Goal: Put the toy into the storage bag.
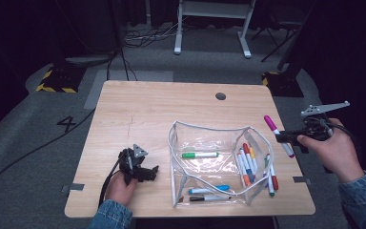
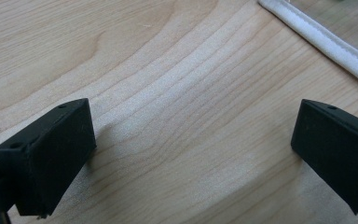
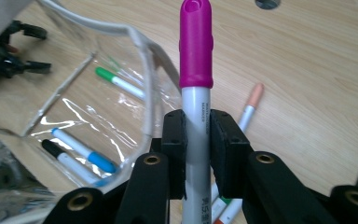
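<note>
High view: left gripper (image 1: 143, 171), jaws wide and empty, rests left of the clear pouch (image 1: 205, 143), which holds green (image 1: 199, 154), blue (image 1: 208, 189) and black (image 1: 208, 197) markers. Right gripper (image 1: 282, 137) clamps the magenta marker (image 1: 277, 134) right of the pouch. Right gripper view adds a peach-capped marker (image 3: 251, 103) beyond.

Big "4" on floor (image 1: 69, 123) left of table; marker (image 3: 196, 93) print unreadable.

The left gripper (image 2: 191, 154) hangs close over the pale wooden table (image 2: 168, 70), its two black jaws standing wide apart with only bare wood grain between them; at the upper right corner runs the white zip edge (image 2: 326, 39) of a clear pouch (image 2: 354, 18).
</note>
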